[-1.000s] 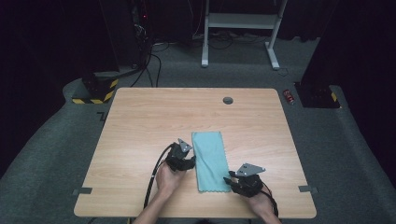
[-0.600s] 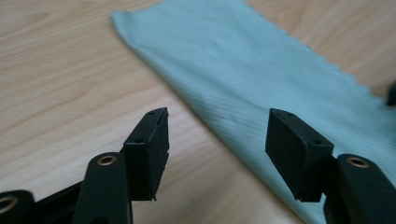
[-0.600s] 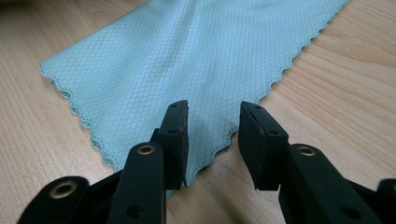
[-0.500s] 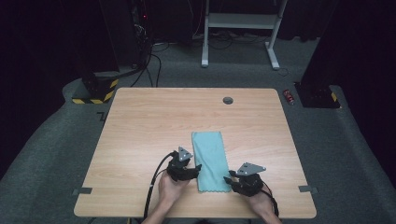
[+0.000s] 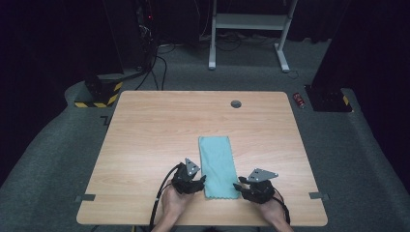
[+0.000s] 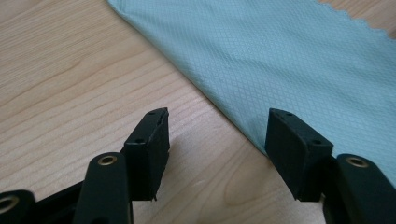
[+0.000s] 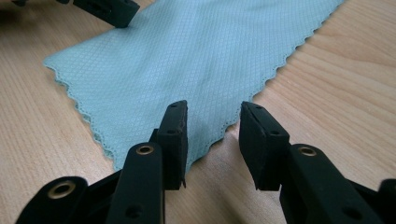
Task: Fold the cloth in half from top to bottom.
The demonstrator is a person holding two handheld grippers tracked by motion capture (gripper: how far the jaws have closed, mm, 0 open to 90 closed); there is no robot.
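Lying flat near the wooden table's [image 5: 145,135] near edge, a folded teal cloth [image 5: 218,164] is flanked by the left gripper [image 5: 200,181] and right gripper [image 5: 238,186], both gaping, holding nothing, at its near corners.

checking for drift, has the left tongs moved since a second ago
Yes. The left tongs slid toward the near table edge along the long left side of the folded light-blue cloth, which stayed put.
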